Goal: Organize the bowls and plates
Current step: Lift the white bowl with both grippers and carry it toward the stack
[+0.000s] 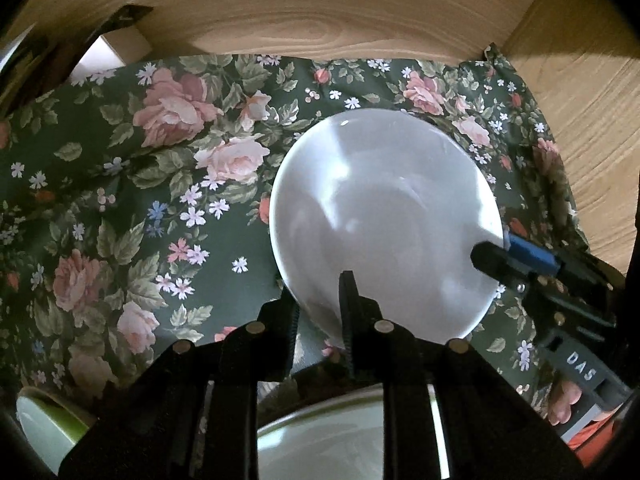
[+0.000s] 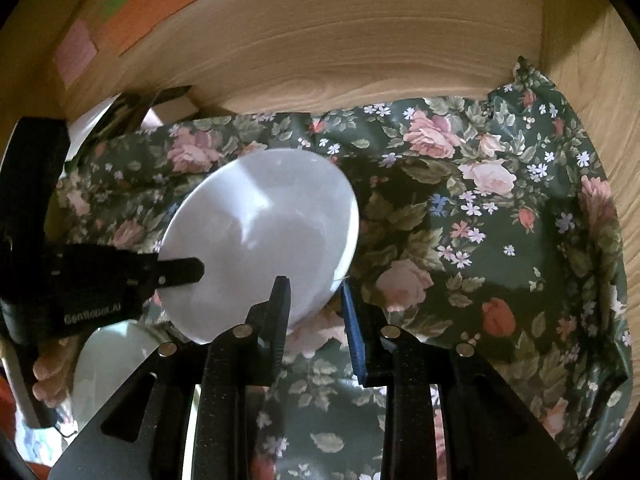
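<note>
Two tongs (image 1: 320, 300) (image 2: 312, 300) pinch a glossy round white bowl (image 1: 384, 224).

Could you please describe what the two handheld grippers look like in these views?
Both are black, with ridged fingers and round silver studs on the linkages. The right gripper has blue finger pads and white "DAS" lettering on its body. The left gripper has black pads and pale "GenRobot.AI" lettering. No cables or sleeves are visible.

**Bowl held between two grippers over the cloth**

The bowl (image 1: 384, 224) sits above the cloth (image 1: 120, 184), which covers the shelf floor in front of the back wall (image 1: 320, 12). The left hand-held gripper (image 1: 320, 292) grips its near rim; the right hand-held gripper (image 2: 312, 292) grips its right rim. A plate (image 1: 320, 436) lies nearer, below the left one.
</note>
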A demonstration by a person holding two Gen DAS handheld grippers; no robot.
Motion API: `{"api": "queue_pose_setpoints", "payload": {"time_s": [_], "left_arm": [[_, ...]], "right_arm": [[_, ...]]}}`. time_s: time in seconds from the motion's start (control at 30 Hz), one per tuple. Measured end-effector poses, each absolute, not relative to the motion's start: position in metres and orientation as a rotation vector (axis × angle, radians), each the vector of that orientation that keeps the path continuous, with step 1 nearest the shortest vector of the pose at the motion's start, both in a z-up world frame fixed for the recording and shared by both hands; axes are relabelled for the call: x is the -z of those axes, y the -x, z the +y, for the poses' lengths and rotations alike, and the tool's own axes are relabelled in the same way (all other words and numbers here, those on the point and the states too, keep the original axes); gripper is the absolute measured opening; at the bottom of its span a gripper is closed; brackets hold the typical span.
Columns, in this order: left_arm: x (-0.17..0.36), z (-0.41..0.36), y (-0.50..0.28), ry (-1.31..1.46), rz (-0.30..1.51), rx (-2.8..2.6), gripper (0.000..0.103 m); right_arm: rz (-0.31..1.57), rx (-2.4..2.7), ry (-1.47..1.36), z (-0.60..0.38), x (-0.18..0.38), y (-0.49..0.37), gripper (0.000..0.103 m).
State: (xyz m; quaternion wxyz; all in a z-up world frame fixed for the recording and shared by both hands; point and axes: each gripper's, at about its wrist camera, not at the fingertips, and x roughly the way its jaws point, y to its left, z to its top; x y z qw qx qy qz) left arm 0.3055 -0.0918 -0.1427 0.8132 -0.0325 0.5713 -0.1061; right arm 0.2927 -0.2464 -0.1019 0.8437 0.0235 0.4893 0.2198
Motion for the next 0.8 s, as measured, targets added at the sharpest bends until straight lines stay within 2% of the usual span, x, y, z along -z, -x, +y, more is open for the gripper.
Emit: {"api": "queue_pose_setpoints", "payload": {"time_s": [0.33,0.43,0.8], "left_arm": [[0.142,-0.097,-0.308,-0.001,1.161,0.205,0.022],[0.143,-0.098,-0.310,0.000,1.155,0.201,0.022],[0.128,-0.092,-0.288,0.043,1.110,0.205,0.022]], "right_arm": [[1.046,-0.416,-0.065,-0.245,0.120,-0.320,0.024],[1.045,-0.429,-0.083,-0.243,0.122,-0.320,0.014],[0.979,-0.398,-0.059,-0.239,0.106,-0.297,0.014]]}}
